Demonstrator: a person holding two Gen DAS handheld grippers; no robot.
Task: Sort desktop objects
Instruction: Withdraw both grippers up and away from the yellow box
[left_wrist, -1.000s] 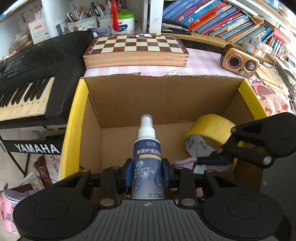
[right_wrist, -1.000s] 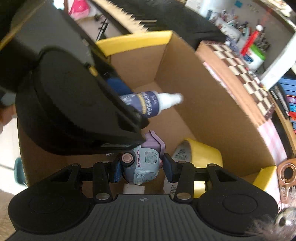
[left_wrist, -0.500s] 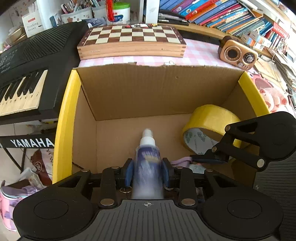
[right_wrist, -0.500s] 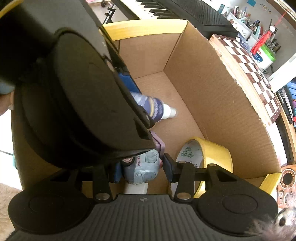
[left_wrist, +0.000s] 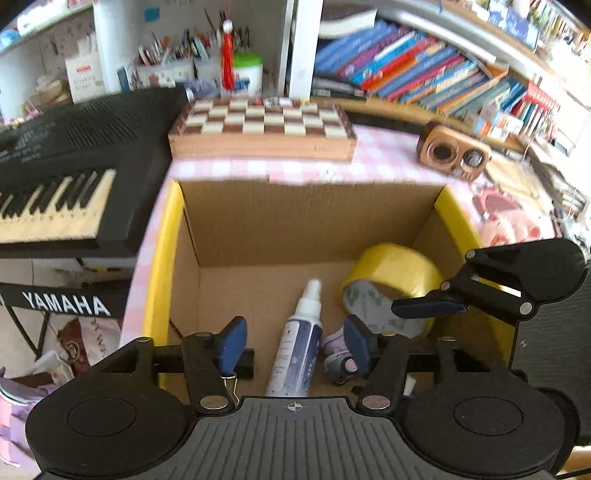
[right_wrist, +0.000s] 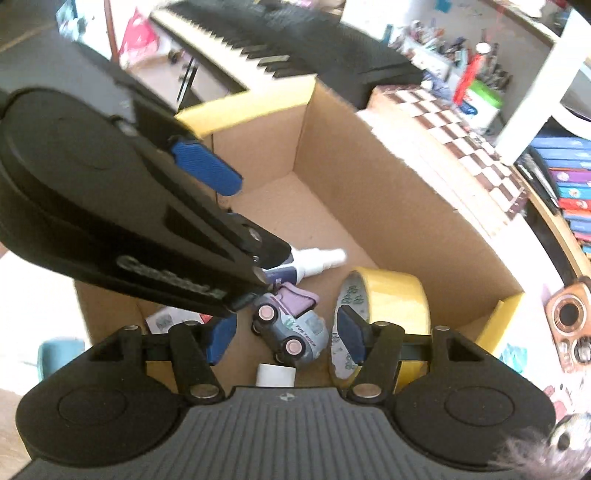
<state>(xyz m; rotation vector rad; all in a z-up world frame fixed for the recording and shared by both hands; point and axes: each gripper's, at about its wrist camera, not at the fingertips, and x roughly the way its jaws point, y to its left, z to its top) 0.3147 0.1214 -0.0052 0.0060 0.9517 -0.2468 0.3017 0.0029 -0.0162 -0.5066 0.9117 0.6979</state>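
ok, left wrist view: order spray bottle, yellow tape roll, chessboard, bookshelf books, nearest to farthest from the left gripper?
1. Spray bottle, lying in the box between the left gripper's open fingers.
2. Yellow tape roll, right side of the box floor.
3. Chessboard, on the table behind the box.
4. Books, shelf at the back right.

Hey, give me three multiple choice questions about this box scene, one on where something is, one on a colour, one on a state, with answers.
1. Where is the spray bottle?
A. on the chessboard
B. inside the cardboard box
C. on the keyboard

2. What colour is the tape roll?
A. yellow
B. red
C. green

3. How is the right gripper?
A. shut on the toy truck
B. shut on the tape roll
C. open

Answers: B, it lies on the box floor; A, its outer band is yellow; C, the pads stand clear of the truck.
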